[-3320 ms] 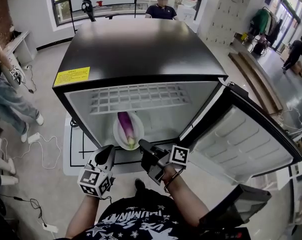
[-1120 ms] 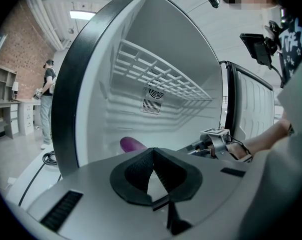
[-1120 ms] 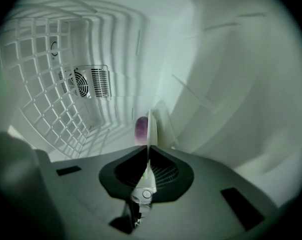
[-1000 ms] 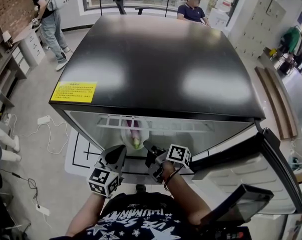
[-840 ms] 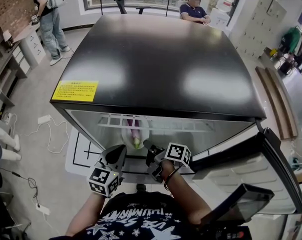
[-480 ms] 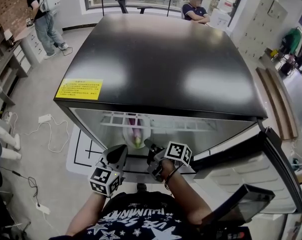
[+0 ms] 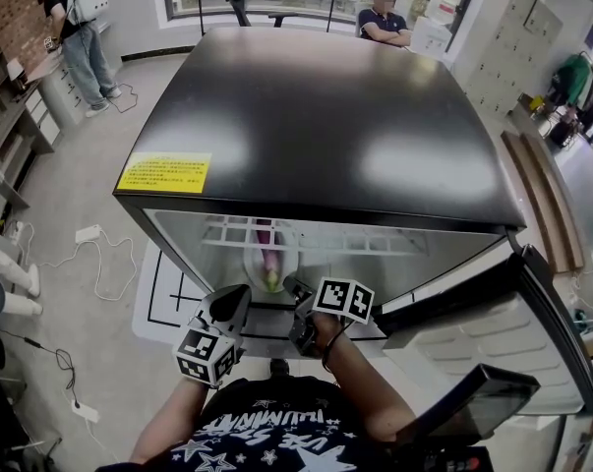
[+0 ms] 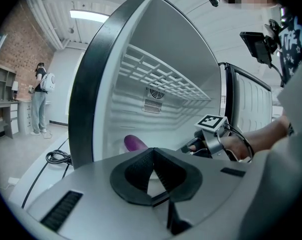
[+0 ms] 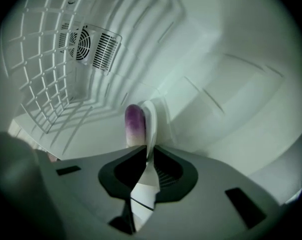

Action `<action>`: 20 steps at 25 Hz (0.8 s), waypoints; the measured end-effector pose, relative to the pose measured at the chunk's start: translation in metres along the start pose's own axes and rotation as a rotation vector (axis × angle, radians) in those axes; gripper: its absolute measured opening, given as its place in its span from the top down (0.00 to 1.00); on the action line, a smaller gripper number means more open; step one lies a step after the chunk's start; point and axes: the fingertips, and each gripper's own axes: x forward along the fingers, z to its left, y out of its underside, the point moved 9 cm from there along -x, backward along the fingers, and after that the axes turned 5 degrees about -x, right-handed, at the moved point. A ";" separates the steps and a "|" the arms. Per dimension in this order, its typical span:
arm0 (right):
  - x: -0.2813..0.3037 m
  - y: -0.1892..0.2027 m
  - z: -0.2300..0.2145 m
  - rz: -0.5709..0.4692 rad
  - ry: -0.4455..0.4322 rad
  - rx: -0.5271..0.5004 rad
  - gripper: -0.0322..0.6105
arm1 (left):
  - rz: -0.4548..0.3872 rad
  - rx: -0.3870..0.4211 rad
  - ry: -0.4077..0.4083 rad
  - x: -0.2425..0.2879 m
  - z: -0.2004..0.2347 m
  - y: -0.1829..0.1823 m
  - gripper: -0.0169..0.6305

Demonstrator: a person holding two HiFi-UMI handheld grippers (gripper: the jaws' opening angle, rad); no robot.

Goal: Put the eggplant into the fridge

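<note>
Right hand-held gripper (image 9: 146,153) clamps the plate (image 9: 152,119) bearing the eggplant (image 9: 134,121) inside the fridge (image 7: 316,116).

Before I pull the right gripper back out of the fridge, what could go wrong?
1. The right gripper has its jaws closed on the rim of the plate. If it pulls back before opening, the plate will probably slide out with it.
2. The eggplant lies loose on that plate. A jerk or a tilt on release could roll it off onto the floor of the fridge.
</note>
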 end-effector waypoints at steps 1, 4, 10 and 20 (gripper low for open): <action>0.000 0.000 0.000 -0.001 0.003 -0.006 0.91 | 0.002 -0.002 0.002 0.000 0.000 0.000 0.96; -0.001 0.002 0.004 -0.018 0.012 -0.022 0.85 | -0.001 -0.004 0.007 -0.002 0.003 0.001 0.96; -0.007 0.007 0.006 -0.042 0.051 -0.040 0.84 | 0.016 -0.013 0.024 -0.008 0.003 0.000 0.96; -0.026 0.021 0.007 -0.118 -0.045 -0.025 0.85 | 0.012 -0.002 0.050 -0.022 -0.001 0.005 0.96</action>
